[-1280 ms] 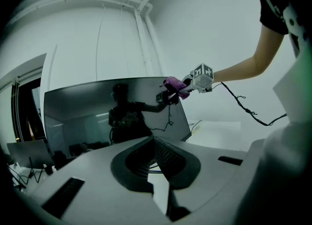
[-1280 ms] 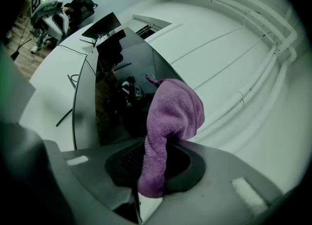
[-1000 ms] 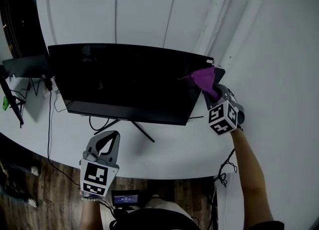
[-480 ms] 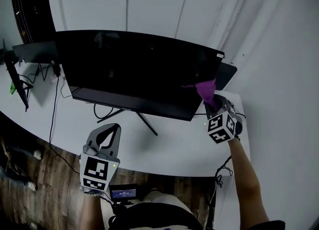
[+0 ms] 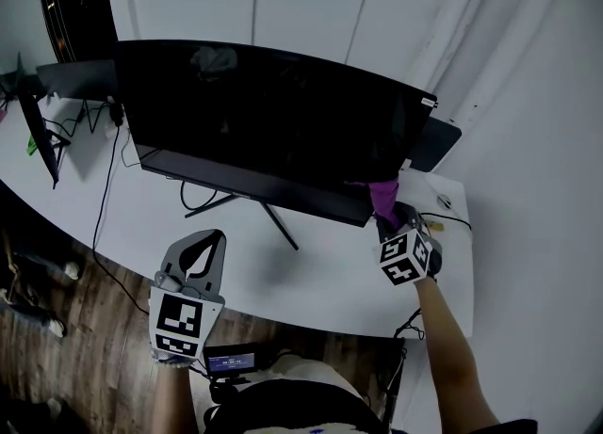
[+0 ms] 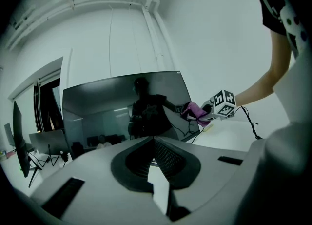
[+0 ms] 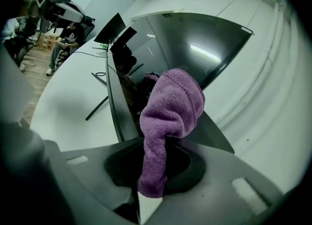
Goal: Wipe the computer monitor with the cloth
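A wide black monitor stands on a white desk, its screen dark. My right gripper is shut on a purple cloth and presses it against the screen's lower right corner. In the right gripper view the cloth bulges from between the jaws beside the monitor edge. My left gripper hangs shut over the desk's front edge, holding nothing, well below the screen's left half. From the left gripper view the monitor and the cloth show ahead.
A second dark screen and a slim stand sit at the far left with cables trailing off the desk. A small black panel stands behind the monitor's right end. A wooden floor lies below the desk edge.
My right gripper has drawn the cloth down the screen's right side, from the top corner to the bottom corner. The left gripper has stayed put.
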